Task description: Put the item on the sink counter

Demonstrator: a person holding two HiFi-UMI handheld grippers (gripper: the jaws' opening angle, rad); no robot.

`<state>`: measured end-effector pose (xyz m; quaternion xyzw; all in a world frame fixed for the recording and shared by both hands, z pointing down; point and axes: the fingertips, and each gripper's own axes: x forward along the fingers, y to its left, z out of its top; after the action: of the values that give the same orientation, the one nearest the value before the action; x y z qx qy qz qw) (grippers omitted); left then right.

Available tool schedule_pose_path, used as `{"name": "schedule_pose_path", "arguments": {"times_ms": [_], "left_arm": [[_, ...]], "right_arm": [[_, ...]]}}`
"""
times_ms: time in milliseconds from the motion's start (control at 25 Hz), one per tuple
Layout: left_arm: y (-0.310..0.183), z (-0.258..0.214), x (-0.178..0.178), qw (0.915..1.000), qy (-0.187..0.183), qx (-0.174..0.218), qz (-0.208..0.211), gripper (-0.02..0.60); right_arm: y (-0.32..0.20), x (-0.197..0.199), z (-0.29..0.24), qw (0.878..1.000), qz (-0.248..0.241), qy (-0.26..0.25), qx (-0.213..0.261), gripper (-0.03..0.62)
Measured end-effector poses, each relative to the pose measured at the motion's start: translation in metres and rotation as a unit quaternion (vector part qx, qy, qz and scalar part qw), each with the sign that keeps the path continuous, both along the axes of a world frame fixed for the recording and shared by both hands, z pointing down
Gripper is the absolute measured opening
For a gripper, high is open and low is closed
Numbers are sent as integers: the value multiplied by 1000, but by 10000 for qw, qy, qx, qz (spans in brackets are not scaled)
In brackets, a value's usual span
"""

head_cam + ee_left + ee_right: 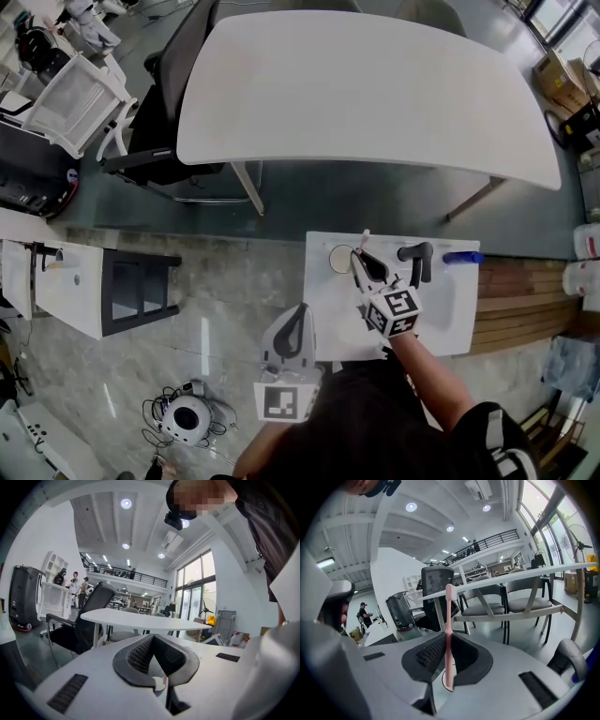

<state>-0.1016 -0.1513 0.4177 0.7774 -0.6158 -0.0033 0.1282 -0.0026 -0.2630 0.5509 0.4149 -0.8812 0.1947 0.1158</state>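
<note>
Over the sink counter [330, 323], just beside the cup [341, 259], our right gripper [363, 266] clamps the pink toothbrush [449, 620] upright, not yet set down. Our left gripper [153, 644] hangs closed and empty. We judge only lowering and release remain.

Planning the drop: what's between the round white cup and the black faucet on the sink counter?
In the head view, the right gripper, shut on the thin pink toothbrush, sits between them.
</note>
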Motion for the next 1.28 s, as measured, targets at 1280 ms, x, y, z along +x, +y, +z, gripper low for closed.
{"name": "schedule_pose_path", "arguments": {"times_ms": [1280], "left_arm": [[-12,19,-11,9998,29,-200,-13,15]], "right_arm": [[-12,-13,102,9933,-129,872,-753,40]]}}
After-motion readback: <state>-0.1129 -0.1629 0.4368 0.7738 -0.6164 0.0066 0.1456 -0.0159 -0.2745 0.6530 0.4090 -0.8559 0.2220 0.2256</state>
